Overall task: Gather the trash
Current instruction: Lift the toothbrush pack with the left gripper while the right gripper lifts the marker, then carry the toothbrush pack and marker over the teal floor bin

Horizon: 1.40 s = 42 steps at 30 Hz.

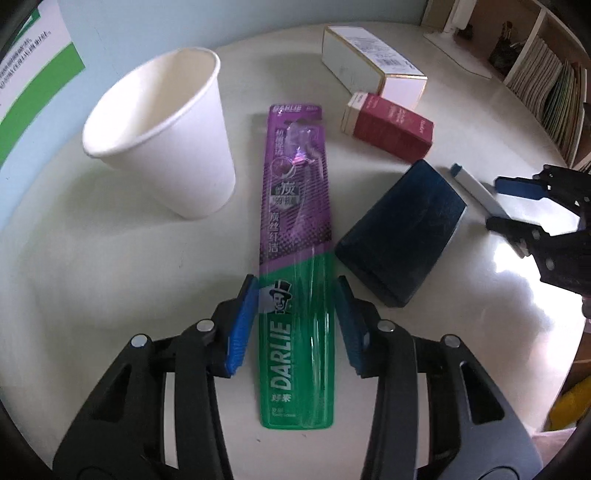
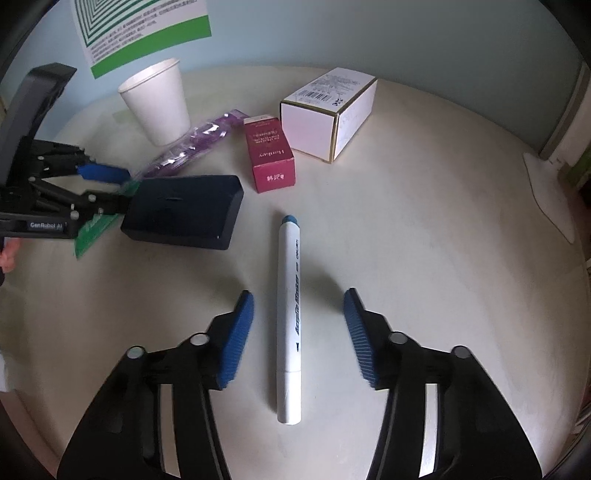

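Observation:
A green and purple Darlie toothbrush pack lies flat on the white round table. My left gripper is open, its jaws on either side of the pack's green end. It also shows in the right wrist view, over the pack. A white marker with a blue cap lies between the open jaws of my right gripper. In the left wrist view the right gripper straddles the marker.
A white paper cup stands left of the pack. A dark blue case, a red box and a white box lie to the right. A wall with a green poster backs the table. Shelves stand far right.

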Motion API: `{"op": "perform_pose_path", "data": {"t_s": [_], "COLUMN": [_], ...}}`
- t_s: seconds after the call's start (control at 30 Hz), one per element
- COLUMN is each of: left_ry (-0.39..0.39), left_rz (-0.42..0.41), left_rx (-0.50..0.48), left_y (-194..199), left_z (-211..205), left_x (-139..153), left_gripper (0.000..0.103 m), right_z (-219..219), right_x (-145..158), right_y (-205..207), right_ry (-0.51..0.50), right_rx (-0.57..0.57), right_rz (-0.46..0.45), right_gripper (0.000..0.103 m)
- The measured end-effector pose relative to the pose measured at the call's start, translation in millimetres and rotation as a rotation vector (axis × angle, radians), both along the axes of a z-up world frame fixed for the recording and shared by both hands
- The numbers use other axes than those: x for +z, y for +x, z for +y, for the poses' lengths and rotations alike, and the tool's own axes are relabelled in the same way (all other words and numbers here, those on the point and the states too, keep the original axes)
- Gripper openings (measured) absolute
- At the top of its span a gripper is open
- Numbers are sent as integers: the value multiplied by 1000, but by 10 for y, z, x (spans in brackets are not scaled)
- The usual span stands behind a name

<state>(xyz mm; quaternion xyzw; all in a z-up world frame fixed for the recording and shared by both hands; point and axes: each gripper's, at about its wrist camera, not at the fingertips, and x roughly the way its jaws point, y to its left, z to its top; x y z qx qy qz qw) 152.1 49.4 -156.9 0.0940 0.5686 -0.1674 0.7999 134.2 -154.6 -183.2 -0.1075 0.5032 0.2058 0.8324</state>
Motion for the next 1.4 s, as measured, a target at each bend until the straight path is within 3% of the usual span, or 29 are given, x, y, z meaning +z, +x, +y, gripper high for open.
{"op": "perform_pose_path", "data": {"t_s": [0.07, 0.4, 0.83, 1.1, 1.4], "left_ry": [-8, -26, -33, -22, -42], "left_rz": [5, 33, -69, -103, -122], "left_rx": [5, 51, 41, -58, -275], "left_y": [-16, -45, -369, -558, -959], "left_z": [28, 184, 35, -380, -1342], "left_x": [2, 1, 501, 771, 906], "left_gripper": [39, 39, 40, 40, 40], "right_z": [24, -25, -91, -432, -1135], "right_x": [10, 149, 492, 796, 983], "right_y": [-10, -24, -116, -491, -1222], "right_ry": [3, 23, 74, 93, 75], "right_rx": [4, -8, -13, -82, -251], "right_rz": [0, 20, -36, -108, -148], "right_gripper": [14, 13, 13, 13, 13]}}
